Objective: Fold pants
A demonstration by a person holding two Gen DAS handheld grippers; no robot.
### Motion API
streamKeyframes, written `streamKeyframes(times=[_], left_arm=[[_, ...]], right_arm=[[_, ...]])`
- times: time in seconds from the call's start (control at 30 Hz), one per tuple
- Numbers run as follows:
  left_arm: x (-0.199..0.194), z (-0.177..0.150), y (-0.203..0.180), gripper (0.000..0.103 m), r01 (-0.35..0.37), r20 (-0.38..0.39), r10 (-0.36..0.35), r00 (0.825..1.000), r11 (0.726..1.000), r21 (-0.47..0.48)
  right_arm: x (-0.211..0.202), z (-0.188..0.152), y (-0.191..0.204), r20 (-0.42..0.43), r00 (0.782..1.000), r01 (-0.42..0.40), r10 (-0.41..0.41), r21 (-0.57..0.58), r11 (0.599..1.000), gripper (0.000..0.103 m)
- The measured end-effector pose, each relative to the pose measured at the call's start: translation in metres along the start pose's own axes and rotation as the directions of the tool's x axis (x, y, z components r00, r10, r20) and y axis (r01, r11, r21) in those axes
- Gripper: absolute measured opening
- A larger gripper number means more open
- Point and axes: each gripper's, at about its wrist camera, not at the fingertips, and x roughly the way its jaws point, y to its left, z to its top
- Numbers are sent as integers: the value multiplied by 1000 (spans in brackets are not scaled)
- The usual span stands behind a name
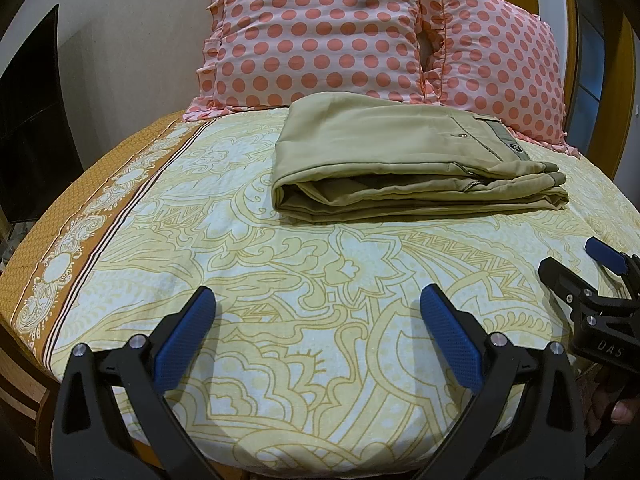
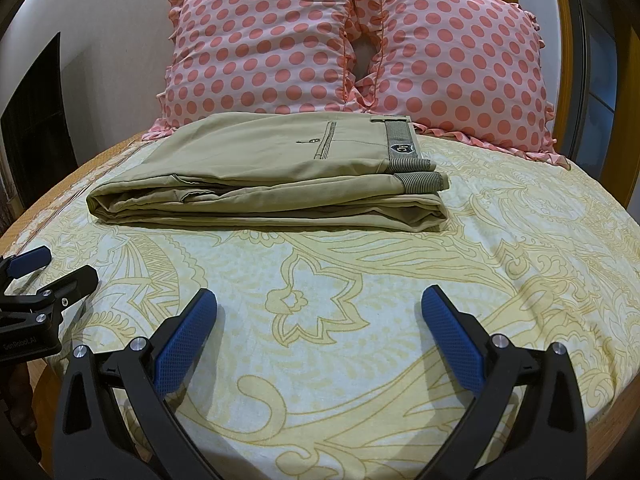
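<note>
Near the bed's head edge, your folded khaki cotton pants (image 2: 272,172) look soft and limp, probably light; pinch the stacked hem edge. Left gripper (image 1: 316,320) and right gripper (image 2: 320,320) gape wide, holding nothing.

Folded pants (image 2: 268,172) lie on the bed (image 2: 360,320), just in front of two pillows (image 2: 264,44) standing side by side at the head, touching each other. Waistband end points right. Left tongs (image 1: 318,300) and right tongs (image 2: 320,300) sit near the bed's front edge, well apart from pants, left tongs left of right tongs, both spread wide with nothing between.
</note>
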Motion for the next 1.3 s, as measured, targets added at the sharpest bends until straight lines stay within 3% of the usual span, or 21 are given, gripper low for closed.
streamKeyframes(times=[1.3], left_arm=[[0, 0, -1, 101, 6, -5, -6, 1000, 1000, 5]], right_arm=[[0, -1, 0, 3, 1000, 2, -2, 1, 1000, 102]])
